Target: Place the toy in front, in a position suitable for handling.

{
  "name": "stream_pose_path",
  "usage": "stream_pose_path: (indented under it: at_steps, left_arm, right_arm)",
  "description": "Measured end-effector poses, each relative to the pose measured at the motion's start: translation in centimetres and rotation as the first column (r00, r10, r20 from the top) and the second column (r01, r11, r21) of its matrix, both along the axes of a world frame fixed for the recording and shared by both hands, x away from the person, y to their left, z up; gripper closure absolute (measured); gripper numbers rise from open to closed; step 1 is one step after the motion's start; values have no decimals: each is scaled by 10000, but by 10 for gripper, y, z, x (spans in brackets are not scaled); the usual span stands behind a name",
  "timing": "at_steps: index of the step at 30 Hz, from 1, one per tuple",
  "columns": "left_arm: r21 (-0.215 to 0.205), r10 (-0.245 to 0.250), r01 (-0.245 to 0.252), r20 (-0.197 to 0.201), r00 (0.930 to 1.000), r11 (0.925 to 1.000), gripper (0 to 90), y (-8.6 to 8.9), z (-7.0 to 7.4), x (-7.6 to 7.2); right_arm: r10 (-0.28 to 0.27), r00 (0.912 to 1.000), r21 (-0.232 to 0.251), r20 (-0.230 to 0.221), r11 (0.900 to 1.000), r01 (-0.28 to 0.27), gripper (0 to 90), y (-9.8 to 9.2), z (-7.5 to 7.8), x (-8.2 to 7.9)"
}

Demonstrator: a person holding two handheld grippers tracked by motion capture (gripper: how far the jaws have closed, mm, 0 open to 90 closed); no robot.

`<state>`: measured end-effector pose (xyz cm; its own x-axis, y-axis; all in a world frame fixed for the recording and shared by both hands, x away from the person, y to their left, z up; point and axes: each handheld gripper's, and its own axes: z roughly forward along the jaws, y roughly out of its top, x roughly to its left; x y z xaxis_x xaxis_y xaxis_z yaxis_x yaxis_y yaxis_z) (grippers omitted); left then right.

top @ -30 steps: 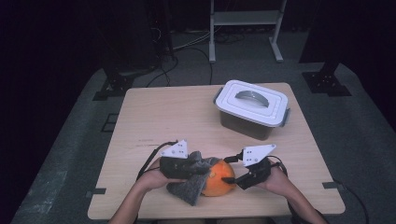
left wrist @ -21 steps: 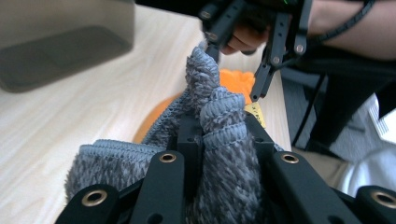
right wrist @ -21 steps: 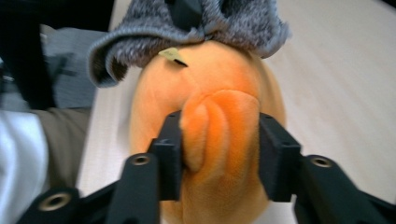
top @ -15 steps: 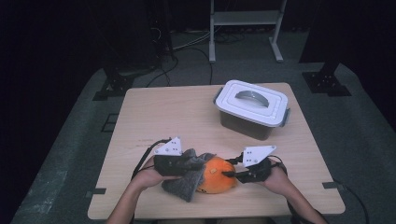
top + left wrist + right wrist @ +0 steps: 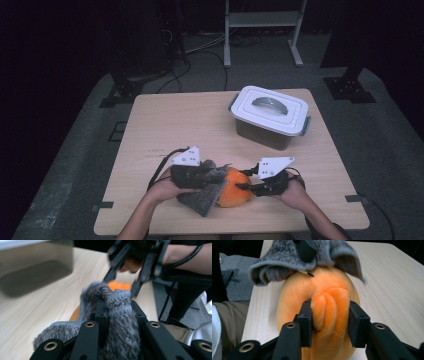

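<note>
1. Closest to me, my left tool (image 5: 212, 176) is pinched tight on a fuzzy grey cloth (image 5: 117, 315). In the left gripper view the cloth is bunched up between my two black jaws.
2. The grey cloth hangs over the near-left side of a soft orange toy (image 5: 235, 192). The toy sits on the worktop (image 5: 190, 125) at the near edge, between my two hands.
3. My right tool (image 5: 329, 320) squeezes a fat fold of the orange toy. The jaws have just been closing, and the fold is now pressed between the pads.
4. I think I am in the middle of pulling the grey cloth off the toy, or maybe pulling it on. I cannot tell which for sure.
5. For the next move, I think my right tool must hold the toy still while my left tool pulls the cloth slowly. If I tug too fast, the soft toy may slip out.
6. Farther back on the right stands a plastic box with a white lid (image 5: 270, 106) and a handle on top. The lid is on. The box is well apart from the toy.
7. I see no words or labels anywhere that I can read.
</note>
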<state>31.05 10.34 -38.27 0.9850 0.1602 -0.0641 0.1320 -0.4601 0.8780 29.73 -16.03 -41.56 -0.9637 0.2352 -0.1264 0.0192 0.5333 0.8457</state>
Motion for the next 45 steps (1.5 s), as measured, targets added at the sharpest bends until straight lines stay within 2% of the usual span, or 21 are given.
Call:
stream_pose_path:
  at_steps: [5,7,8,10,12,14,16,17,18,20,22,23,26,29,32,34,37,39,41,43,45]
  left_arm:
    - [90,-363,362,137,9992,9993,736,-21,5,2]
    - [180,-277,274,178,9995,9995,737,-18,5,6]
    - [195,-176,173,157,9997,9997,737,-15,5,7]
    - [110,194,-195,57,9998,9997,737,-7,4,11]
    - [197,505,-505,6,9987,9985,737,-1,1,15]
    - [339,559,-552,-193,9982,9979,737,0,-7,15]
    - [323,510,-500,-315,9982,9982,737,-3,-13,13]
    - [298,489,-479,-336,9982,9984,737,-5,-15,12]
    - [281,413,-404,-335,9986,9988,737,-6,-16,10]
    - [177,221,-214,-404,9989,9996,737,-8,-16,6]
    - [218,-37,44,-346,9994,9998,737,-12,-15,1]
    - [180,-133,140,-354,9993,9997,736,-14,-14,-1]
    - [223,-176,181,-231,9996,9996,736,-15,-12,-3]
    - [1,125,-126,-262,9996,9999,736,-9,-10,1]
    - [63,351,-349,-339,9988,9994,733,-6,-12,5]
    - [158,286,-278,-550,9981,9995,733,-9,-18,5]
    - [-176,285,-299,-763,9967,9994,734,-7,-20,7]
    - [-376,366,-397,-804,9961,9985,734,-3,-16,10]
    - [-405,443,-472,-687,9967,9981,734,0,-10,12]
    - [-517,522,-549,-533,9972,9971,734,2,-3,13]
    - [-750,593,-617,-338,9977,9953,734,4,5,16]
  right_arm:
    - [94,9999,-137,92,9999,-92,607,-6,0,1]
    - [61,9997,-167,240,9998,-57,610,-11,0,2]
    - [113,9986,-272,522,9996,-99,610,-14,1,2]
    - [93,9975,-362,695,9993,-67,609,-19,2,2]
    - [81,9973,-302,725,9995,-59,605,-25,0,5]
    - [92,9980,-133,623,9999,-84,575,-28,-4,7]
    - [78,9999,5,126,10000,-78,447,-28,-4,9]
    - [-9,9996,14,-279,10000,10,389,-28,-3,10]
    - [-71,9978,60,-662,10000,75,350,-29,-1,12]
    - [-28,9894,539,-1453,9985,107,325,-31,4,13]
    - [75,9870,996,-1605,9950,87,316,-33,10,14]
    - [135,9858,996,-1675,9950,33,305,-32,11,14]
    - [207,9791,265,-2022,9995,-157,272,-24,5,15]
    - [212,9753,432,-2197,9990,-119,274,-25,-2,14]
    - [250,9738,309,-2259,9994,-185,337,-26,-5,15]
    - [350,9706,304,-2383,9991,-286,430,-25,-9,15]
    - [347,9860,-122,-1631,9992,-372,581,-22,-7,8]
    - [285,9951,-122,-946,9995,-298,621,-22,-1,6]
    - [325,9982,-81,-500,9994,-329,628,-21,3,7]
    - [505,9985,-216,194,9985,-501,623,-18,6,8]
    - [588,9971,-132,488,9982,-583,611,-16,8,10]
